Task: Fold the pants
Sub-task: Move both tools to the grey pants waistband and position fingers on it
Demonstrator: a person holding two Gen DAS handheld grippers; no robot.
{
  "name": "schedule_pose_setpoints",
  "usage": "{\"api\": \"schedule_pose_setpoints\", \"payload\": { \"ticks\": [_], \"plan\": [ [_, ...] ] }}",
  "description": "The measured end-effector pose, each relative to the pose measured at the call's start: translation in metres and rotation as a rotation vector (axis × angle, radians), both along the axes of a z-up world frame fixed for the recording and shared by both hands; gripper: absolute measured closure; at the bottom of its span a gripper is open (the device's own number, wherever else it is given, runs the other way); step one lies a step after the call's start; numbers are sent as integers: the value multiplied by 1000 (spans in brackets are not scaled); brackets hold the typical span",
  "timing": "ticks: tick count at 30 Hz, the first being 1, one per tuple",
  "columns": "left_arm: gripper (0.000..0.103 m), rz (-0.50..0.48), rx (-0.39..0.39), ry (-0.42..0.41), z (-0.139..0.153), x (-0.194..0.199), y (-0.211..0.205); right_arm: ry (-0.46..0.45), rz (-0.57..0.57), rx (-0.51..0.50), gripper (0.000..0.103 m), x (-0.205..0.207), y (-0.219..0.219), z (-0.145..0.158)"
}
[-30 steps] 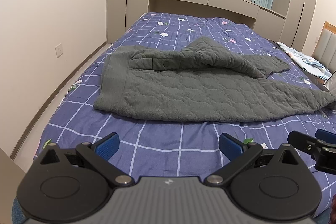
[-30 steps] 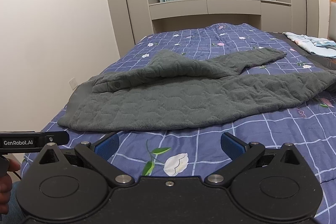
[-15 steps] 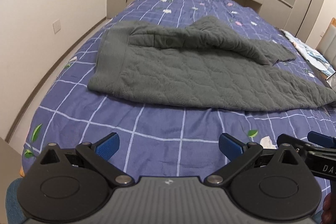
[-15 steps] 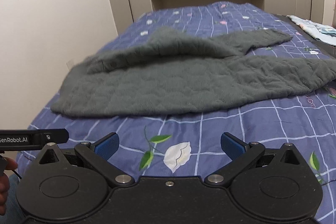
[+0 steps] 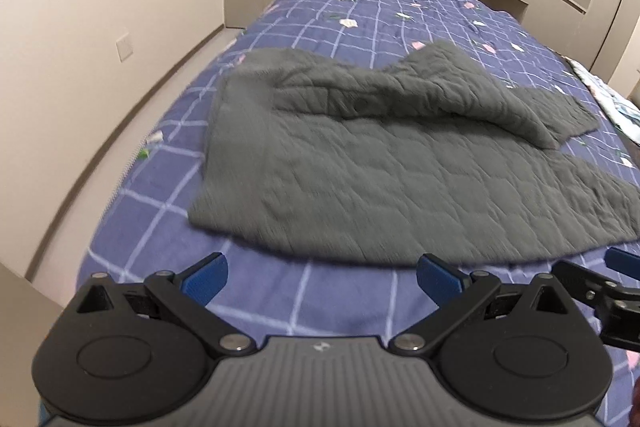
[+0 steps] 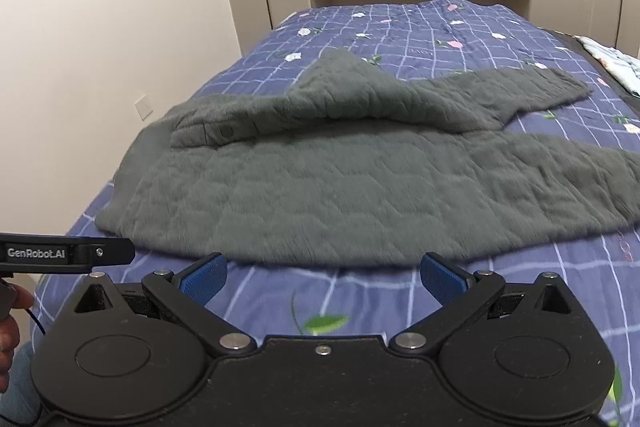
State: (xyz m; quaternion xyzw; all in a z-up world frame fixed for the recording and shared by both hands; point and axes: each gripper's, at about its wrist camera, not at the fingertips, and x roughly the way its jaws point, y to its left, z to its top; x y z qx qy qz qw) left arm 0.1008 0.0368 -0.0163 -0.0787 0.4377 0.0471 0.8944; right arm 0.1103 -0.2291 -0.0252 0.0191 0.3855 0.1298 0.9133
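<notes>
Grey quilted pants (image 5: 380, 163) lie on the blue checked bed cover, waistband to the left, legs running right; the far leg is folded over in a ridge. They also show in the right wrist view (image 6: 352, 187). My left gripper (image 5: 322, 277) is open and empty, just short of the pants' near hem. My right gripper (image 6: 322, 277) is open and empty, also just in front of the near hem. The right gripper's tip shows at the left wrist view's right edge (image 5: 600, 287).
The bed cover (image 5: 304, 291) fills the foreground. A wall with a socket (image 5: 124, 47) and the floor lie to the left. Cupboards and a window stand behind the bed. Light folded fabric (image 6: 612, 63) lies at the far right.
Both grippers have moved forward and lower toward the near edge of the pants. Both stay open. The pants have not moved.
</notes>
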Motion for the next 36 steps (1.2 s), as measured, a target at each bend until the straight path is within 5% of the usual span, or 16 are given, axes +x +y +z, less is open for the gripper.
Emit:
{"api": "schedule_pose_setpoints", "payload": {
  "ticks": [13, 24, 36],
  "plan": [
    [0, -42, 131, -82, 24, 92, 18, -55, 49, 1, 0, 62, -2, 7],
    [0, -138, 210, -137, 36, 185, 26, -224, 110, 78, 0, 150, -43, 41],
    [0, -219, 289, -82, 8, 256, 38, -177, 397, -170, 0, 291, -57, 35]
  ]
}}
